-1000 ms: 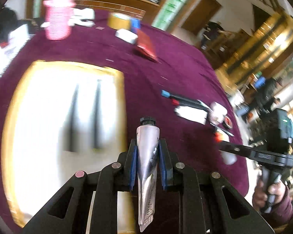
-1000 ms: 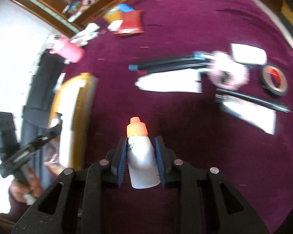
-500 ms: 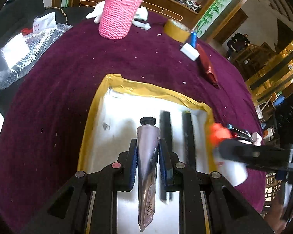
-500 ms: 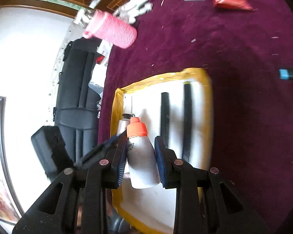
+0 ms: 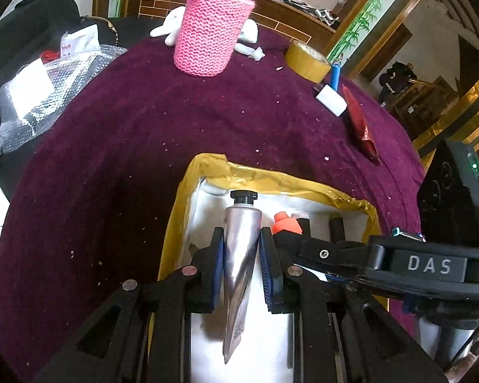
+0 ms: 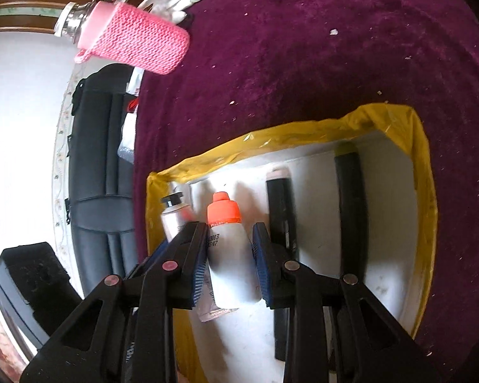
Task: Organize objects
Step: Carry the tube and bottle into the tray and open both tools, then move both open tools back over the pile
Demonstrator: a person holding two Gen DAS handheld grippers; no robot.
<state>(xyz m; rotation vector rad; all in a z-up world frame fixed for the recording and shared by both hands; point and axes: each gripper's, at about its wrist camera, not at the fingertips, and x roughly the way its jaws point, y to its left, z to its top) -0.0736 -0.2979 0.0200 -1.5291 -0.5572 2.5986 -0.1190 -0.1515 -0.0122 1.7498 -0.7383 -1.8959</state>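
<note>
My left gripper (image 5: 242, 249) is shut on a silver tube (image 5: 241, 255) with a black cap, held over the white box with a yellow taped rim (image 5: 271, 177). My right gripper (image 6: 230, 249) is shut on a white bottle with an orange cap (image 6: 228, 255), also over the box rim (image 6: 271, 153). The two grippers sit side by side: the orange cap (image 5: 285, 221) shows just right of the tube, and the silver tube (image 6: 174, 215) shows just left of the bottle. Two black markers (image 6: 282, 217) (image 6: 349, 207) lie inside the box.
A pink knitted bottle sleeve (image 5: 212, 36), a yellow tape roll (image 5: 308, 60), a white eraser (image 5: 330, 99) and a red packet (image 5: 361, 124) stand on the maroon cloth (image 5: 111, 159) beyond the box. A black chair (image 6: 102, 159) stands left of the table.
Both grippers have swung over the box from the right side of the table and come down together, each still holding its item. The right gripper now sits close beside the left one.
</note>
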